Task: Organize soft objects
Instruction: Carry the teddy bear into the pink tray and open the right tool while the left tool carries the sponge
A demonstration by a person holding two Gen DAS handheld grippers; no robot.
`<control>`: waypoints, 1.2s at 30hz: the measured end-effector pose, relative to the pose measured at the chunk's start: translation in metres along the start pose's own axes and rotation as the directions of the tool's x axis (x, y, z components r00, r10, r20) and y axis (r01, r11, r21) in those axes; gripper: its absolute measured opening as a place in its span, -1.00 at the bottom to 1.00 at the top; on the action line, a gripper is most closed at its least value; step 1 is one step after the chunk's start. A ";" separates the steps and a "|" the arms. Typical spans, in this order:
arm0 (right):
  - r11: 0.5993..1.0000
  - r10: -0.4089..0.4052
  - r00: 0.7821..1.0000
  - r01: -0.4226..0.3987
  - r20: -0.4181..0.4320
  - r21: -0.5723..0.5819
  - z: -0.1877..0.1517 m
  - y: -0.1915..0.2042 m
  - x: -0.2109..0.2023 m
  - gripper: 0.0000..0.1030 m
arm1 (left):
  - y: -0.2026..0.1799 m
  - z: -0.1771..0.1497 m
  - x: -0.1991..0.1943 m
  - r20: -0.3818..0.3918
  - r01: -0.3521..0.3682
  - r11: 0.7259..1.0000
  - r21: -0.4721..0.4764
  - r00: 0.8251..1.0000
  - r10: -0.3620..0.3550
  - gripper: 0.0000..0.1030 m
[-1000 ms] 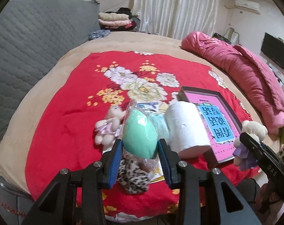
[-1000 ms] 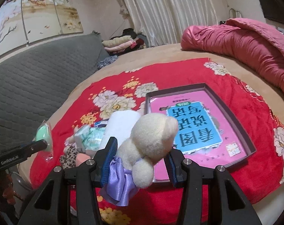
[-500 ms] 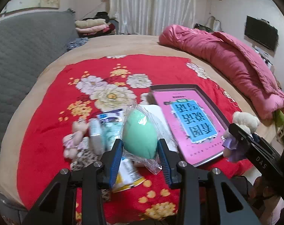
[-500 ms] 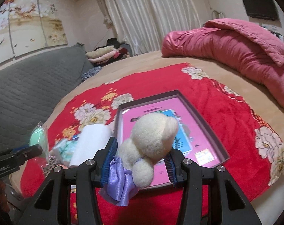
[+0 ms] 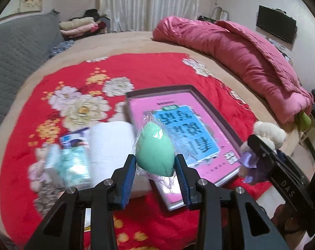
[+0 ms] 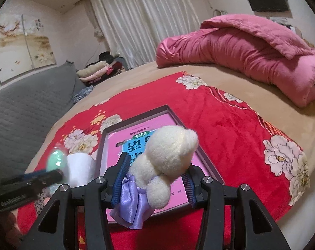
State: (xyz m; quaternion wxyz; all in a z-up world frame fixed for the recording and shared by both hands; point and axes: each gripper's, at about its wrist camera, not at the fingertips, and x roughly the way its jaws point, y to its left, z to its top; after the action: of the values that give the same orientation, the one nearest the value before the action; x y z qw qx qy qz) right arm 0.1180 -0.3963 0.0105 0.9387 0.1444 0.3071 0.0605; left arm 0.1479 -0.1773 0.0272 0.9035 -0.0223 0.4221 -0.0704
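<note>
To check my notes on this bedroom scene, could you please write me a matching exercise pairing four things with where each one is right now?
Things:
1. green sponge
2. cream teddy bear
3. pink book
4. white paper roll

Places:
A. lying inside the shallow tray
B. lying on the red blanket, left of the tray
C. wrapped in clear plastic, pinched by the left gripper
D. gripped in the right gripper

Pairs: 1-C, 2-D, 3-A, 4-B

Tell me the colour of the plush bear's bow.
Lilac satin bow on the cream plush bear; right wrist view shows it best.
</note>
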 end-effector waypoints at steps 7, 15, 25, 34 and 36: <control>1.000 -0.009 1.000 0.009 -0.007 -0.004 0.006 -0.006 0.010 -0.04 | -0.024 0.006 0.051 -0.073 0.067 0.997 0.022 0.995 -0.066 -0.24; 0.999 -0.051 0.988 0.050 -0.145 -0.007 0.007 -0.013 0.049 -0.03 | -0.044 -0.012 0.092 -0.189 0.075 0.993 0.095 0.980 -0.056 -0.24; 0.997 -0.078 0.943 0.079 -0.323 -0.009 -0.008 -0.017 0.089 -0.03 | -0.034 -0.021 0.095 -0.212 0.109 0.991 0.078 0.973 -0.091 -0.23; 0.990 -0.138 0.922 0.140 -0.363 -0.021 -0.015 -0.023 0.098 0.08 | -0.035 -0.021 0.094 -0.220 0.102 0.991 0.089 0.972 -0.080 -0.21; 0.991 -0.134 0.927 0.133 -0.350 -0.025 -0.014 -0.022 0.096 0.28 | -0.035 -0.022 0.094 -0.222 0.096 0.991 0.094 0.972 -0.073 -0.21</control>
State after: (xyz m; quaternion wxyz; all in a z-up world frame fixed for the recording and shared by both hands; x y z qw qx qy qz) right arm 0.1874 -0.3946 -0.0601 0.8709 0.1098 0.4785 0.0214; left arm 0.1868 -0.2257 -0.0543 0.8478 0.0147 0.5133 -0.1328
